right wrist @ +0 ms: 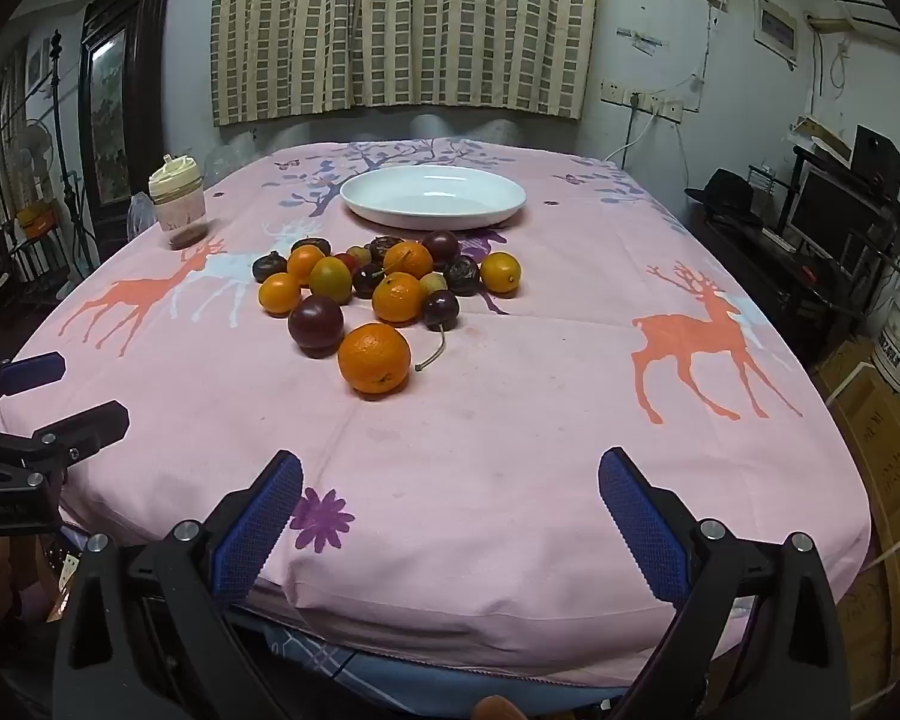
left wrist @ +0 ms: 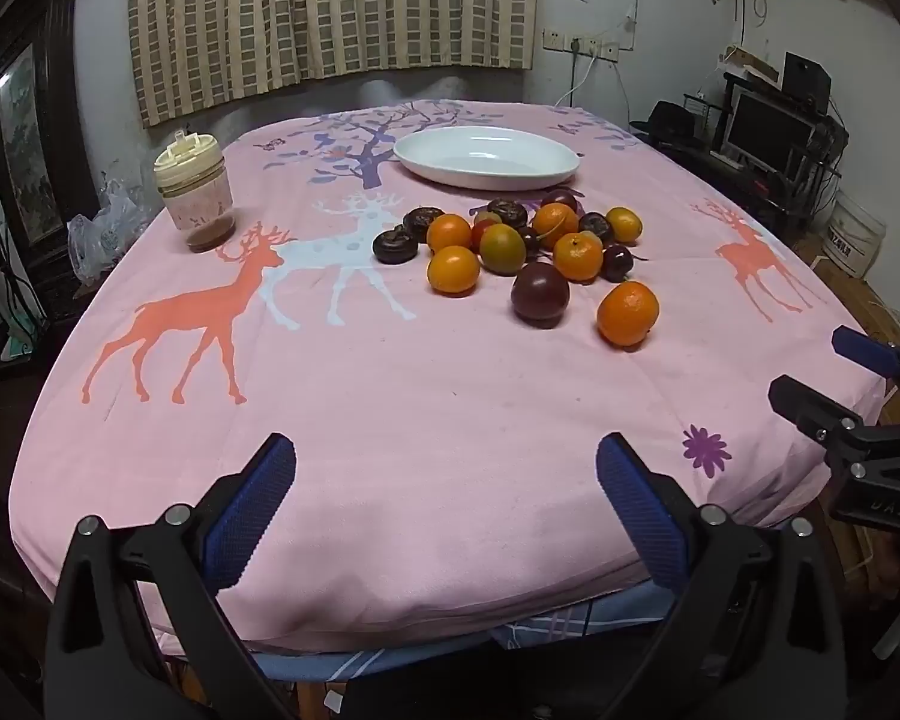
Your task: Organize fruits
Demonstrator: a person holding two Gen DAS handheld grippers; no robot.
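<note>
A pile of fruit lies mid-table on the pink cloth: several oranges, dark purple plums, brown round fruits and cherries. The nearest orange (left wrist: pixel 627 313) (right wrist: pixel 374 358) sits in front, next to a dark plum (left wrist: pixel 540 293) (right wrist: pixel 315 321). An empty white oval plate (left wrist: pixel 486 157) (right wrist: pixel 432 197) stands behind the pile. My left gripper (left wrist: pixel 447 468) is open and empty over the table's near edge. My right gripper (right wrist: pixel 450 480) is open and empty, also at the near edge; it shows at the right of the left wrist view (left wrist: pixel 822 378).
A lidded plastic jar (left wrist: pixel 193 191) (right wrist: pixel 177 204) stands at the table's far left. The pink deer-print cloth (left wrist: pixel 390 396) covers the table. A desk with a monitor (right wrist: pixel 828 222) stands to the right, cardboard boxes (right wrist: pixel 882 456) below it.
</note>
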